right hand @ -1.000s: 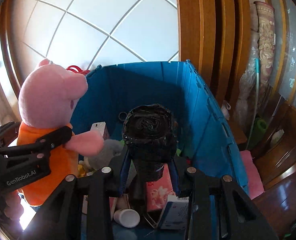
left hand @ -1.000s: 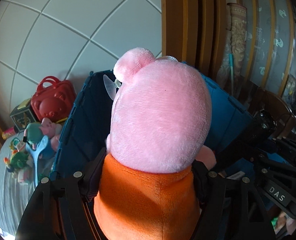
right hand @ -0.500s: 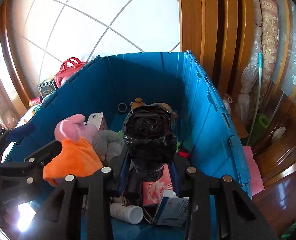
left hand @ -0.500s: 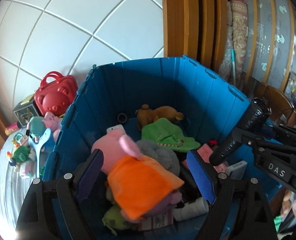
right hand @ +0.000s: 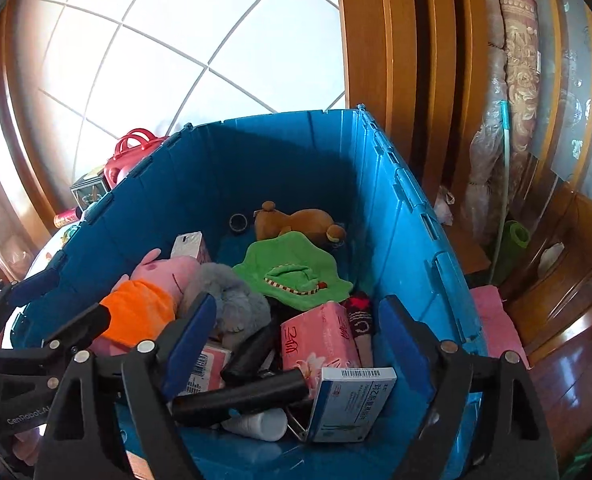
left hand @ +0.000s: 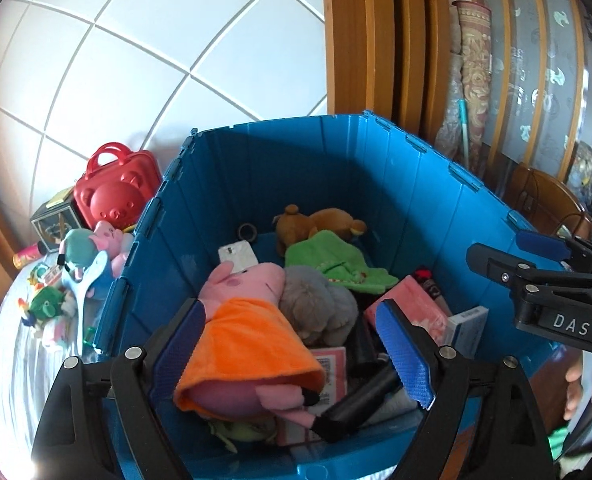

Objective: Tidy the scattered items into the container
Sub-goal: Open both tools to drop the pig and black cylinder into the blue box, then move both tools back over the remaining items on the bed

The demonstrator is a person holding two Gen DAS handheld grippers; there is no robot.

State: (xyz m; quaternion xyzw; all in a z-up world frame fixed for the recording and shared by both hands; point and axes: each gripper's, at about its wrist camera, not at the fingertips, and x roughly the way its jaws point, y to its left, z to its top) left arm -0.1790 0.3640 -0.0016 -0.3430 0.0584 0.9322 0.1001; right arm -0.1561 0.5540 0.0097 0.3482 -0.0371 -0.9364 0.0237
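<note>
A blue crate point(left hand: 415, 184) point(right hand: 399, 216) holds several items: a pink pig plush in an orange dress point(left hand: 248, 320) point(right hand: 148, 300), a grey plush point(left hand: 315, 304), a green cloth point(right hand: 296, 268), a brown bear point(right hand: 299, 220), a pink tissue pack point(right hand: 319, 336), a blue-and-white box point(right hand: 347, 404) and a black cylinder point(right hand: 240, 396) point(left hand: 359, 400). My left gripper point(left hand: 296, 352) is open and empty above the crate's near side. My right gripper point(right hand: 299, 340) is open and empty above the crate; it also shows in the left wrist view point(left hand: 535, 264).
Left of the crate, a red bear-faced case point(left hand: 116, 192), a dark box point(left hand: 54, 220) and several small toys point(left hand: 72, 272) lie on a pale striped surface. Wooden panels point(right hand: 395, 60), a rolled rug point(right hand: 515, 80) and wooden furniture point(right hand: 567, 272) stand at the right.
My left gripper opened and let the pig plush fall into the crate. My right gripper opened and dropped the black cylinder, which now lies among the items at the crate's near side.
</note>
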